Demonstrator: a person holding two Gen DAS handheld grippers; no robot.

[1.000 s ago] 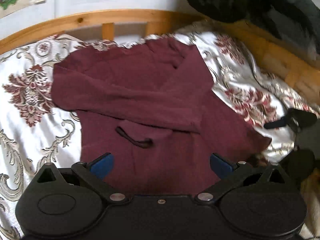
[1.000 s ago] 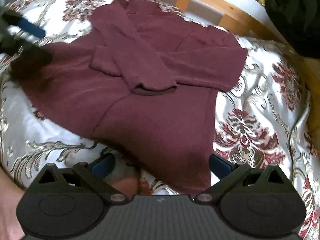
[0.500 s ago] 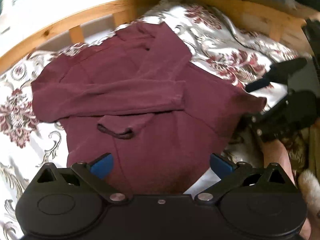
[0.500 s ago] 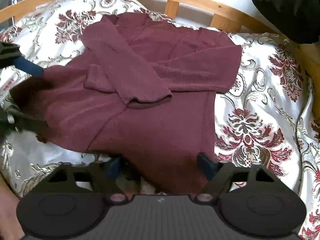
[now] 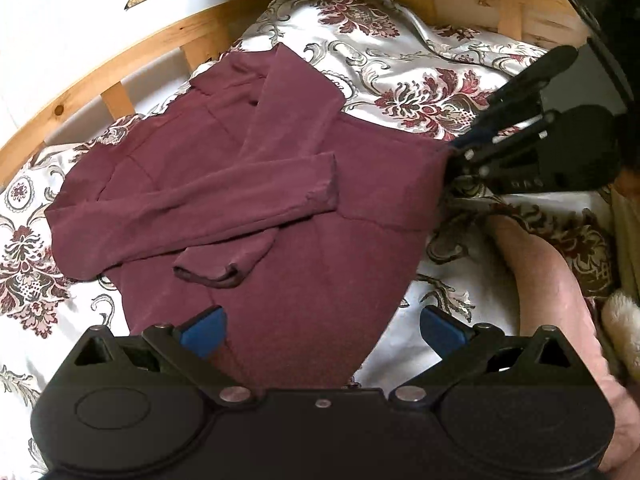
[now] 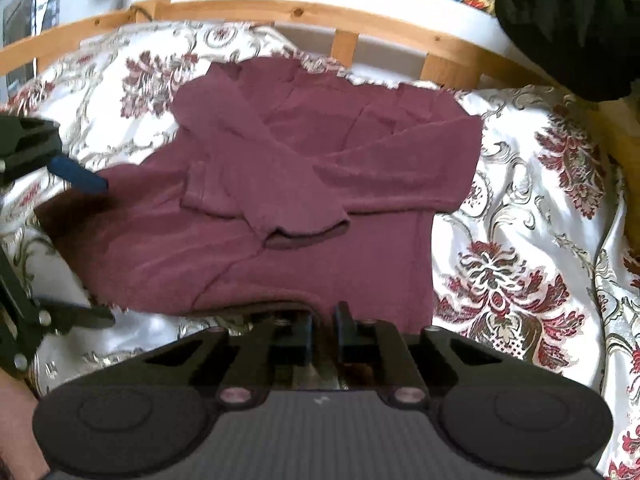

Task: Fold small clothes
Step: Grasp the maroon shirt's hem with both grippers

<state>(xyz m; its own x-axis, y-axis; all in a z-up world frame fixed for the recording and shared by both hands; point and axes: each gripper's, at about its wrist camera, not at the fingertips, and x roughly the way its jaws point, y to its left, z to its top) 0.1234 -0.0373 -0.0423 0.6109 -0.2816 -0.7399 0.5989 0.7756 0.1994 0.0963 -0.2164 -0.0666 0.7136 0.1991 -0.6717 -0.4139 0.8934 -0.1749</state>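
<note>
A maroon long-sleeved top (image 5: 248, 184) lies on a floral bedspread, both sleeves folded across its chest; it also shows in the right wrist view (image 6: 304, 184). My left gripper (image 5: 320, 330) is open, its blue pads either side of the hem corner on the left side of the garment. My right gripper (image 6: 322, 334) is shut on the hem of the top at the other bottom corner. In the left wrist view the right gripper (image 5: 460, 156) meets the hem corner at the right. In the right wrist view the left gripper (image 6: 86, 248) is open at the far left.
The white and red floral bedspread (image 6: 520, 264) covers the bed. A curved wooden rail (image 6: 352, 20) runs behind the top. A dark bundle (image 6: 568, 20) sits at the back right. A bare forearm (image 5: 552, 288) lies at the right in the left wrist view.
My right gripper has closed on the hem of the top. My left gripper has stayed open and shifted towards the hem's left corner, and both views have swung.
</note>
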